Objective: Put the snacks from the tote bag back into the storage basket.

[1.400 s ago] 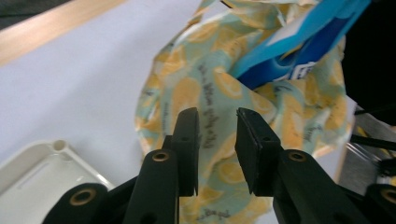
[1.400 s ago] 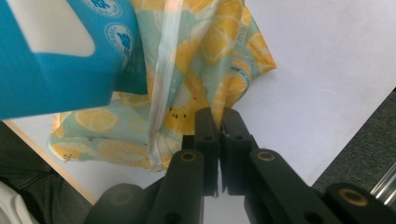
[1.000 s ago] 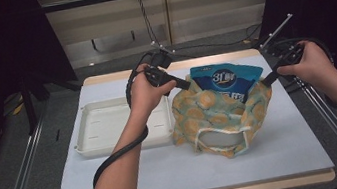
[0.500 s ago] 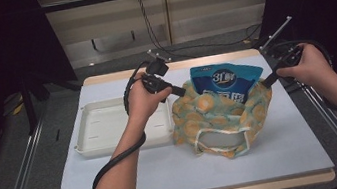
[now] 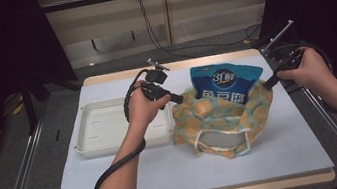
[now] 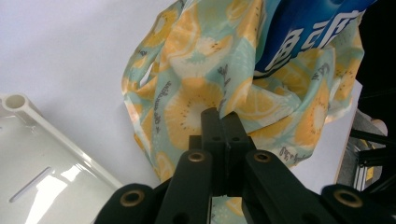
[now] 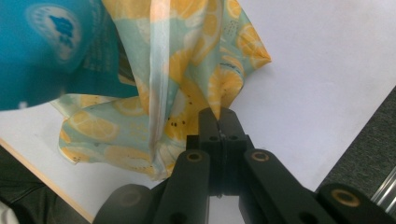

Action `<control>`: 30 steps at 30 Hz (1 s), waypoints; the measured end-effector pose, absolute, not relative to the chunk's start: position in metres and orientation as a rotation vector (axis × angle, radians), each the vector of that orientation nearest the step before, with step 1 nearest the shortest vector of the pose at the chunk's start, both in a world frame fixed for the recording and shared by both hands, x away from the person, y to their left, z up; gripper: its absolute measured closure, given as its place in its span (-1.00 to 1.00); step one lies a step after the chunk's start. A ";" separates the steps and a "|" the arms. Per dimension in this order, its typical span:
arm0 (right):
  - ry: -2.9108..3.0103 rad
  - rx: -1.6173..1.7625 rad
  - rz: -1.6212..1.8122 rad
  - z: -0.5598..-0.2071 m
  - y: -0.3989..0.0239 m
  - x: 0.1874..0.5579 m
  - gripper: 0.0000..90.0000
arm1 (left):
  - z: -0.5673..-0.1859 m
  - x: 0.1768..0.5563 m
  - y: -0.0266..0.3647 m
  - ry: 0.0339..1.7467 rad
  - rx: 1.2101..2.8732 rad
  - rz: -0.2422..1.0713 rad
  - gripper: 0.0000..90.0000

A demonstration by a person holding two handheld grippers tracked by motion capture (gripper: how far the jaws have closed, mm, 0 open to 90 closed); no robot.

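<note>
The left gripper [image 6: 219, 116] has its two black jaws pressed together on a fold of the fabric bag [image 6: 196, 93], pinching the cloth at the bag's left rim. The jaws have just finished closing on that fold. In the high view the left gripper [image 5: 179, 99] reaches in from the left, held by the person's left hand [image 5: 143, 107], and meets the bag at its upper left edge. The right gripper [image 7: 218, 116] is likewise clamped on the bag's cloth [image 7: 187, 93], its jaws meeting with the fabric caught between them at the opposite rim. From above, the right gripper [image 5: 267, 85] comes in from the right, held in the right hand [image 5: 309, 67], and grips the bag's upper right edge.

The fabric bag [image 5: 222, 127] is soft and crumpled, pale mint green printed with orange and yellow citrus slices, and it has a white-trimmed handle loop that droops over its near side. Its mouth is held spread between the two grippers, one at each side. It sits on the white table cover [image 5: 193, 171], right of centre.

Inside the bag stands a blue snack packet [image 5: 223, 86] with white lettering and a round logo; its upper part rises above the bag's rim on the far side, while the lower part is hidden by the cloth.

Just left of the bag lies a shallow white tray [image 5: 111, 128], rectangular with a raised rim and holding nothing; its right end is partly covered by the left hand.
</note>
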State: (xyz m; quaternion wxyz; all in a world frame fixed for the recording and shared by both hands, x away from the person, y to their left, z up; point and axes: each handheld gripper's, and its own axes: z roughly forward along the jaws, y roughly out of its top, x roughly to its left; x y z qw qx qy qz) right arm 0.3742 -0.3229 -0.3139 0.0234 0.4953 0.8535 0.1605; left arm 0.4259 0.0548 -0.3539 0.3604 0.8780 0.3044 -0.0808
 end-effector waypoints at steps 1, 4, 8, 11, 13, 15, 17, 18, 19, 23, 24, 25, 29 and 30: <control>2.645 1.525 0.504 -0.315 -0.324 0.375 1.00 | -0.355 0.425 0.055 0.798 2.257 -0.209 1.00; 2.639 1.547 0.496 -0.320 -0.324 0.376 1.00 | -0.362 0.425 0.055 0.795 2.263 -0.218 1.00; 2.631 1.544 0.512 -0.324 -0.325 0.376 1.00 | -0.367 0.424 0.055 0.798 2.277 -0.223 1.00; 2.633 1.557 0.500 -0.326 -0.325 0.376 1.00 | -0.370 0.423 0.055 0.793 2.272 -0.225 1.00; 2.630 1.551 0.509 -0.328 -0.326 0.376 1.00 | -0.371 0.422 0.055 0.791 2.273 -0.224 1.00; 2.631 1.558 0.506 -0.330 -0.326 0.375 1.00 | -0.372 0.420 0.054 0.808 2.260 -0.228 1.00; 2.631 1.563 0.503 -0.331 -0.326 0.375 1.00 | -0.374 0.420 0.054 0.804 2.271 -0.228 1.00; 2.631 1.548 0.515 -0.332 -0.326 0.376 1.00 | -0.375 0.418 0.052 0.841 2.237 -0.226 1.00; 2.632 1.553 0.517 -0.333 -0.326 0.376 1.00 | -0.376 0.420 0.054 0.801 2.276 -0.227 1.00; 2.624 1.563 0.520 -0.337 -0.327 0.376 1.00 | -0.381 0.420 0.054 0.792 2.296 -0.224 1.00; 2.624 1.560 0.530 -0.338 -0.327 0.376 1.00 | -0.383 0.420 0.054 0.791 2.296 -0.227 1.00; 2.622 1.582 0.512 -0.338 -0.326 0.376 1.00 | -0.384 0.419 0.053 0.802 2.282 -0.229 1.00; 2.634 1.561 0.513 -0.343 -0.325 0.378 1.00 | -0.390 0.417 0.050 0.856 2.241 -0.238 1.00; 2.630 1.578 0.504 -0.343 -0.324 0.378 1.00 | -0.390 0.420 0.052 0.822 2.270 -0.227 1.00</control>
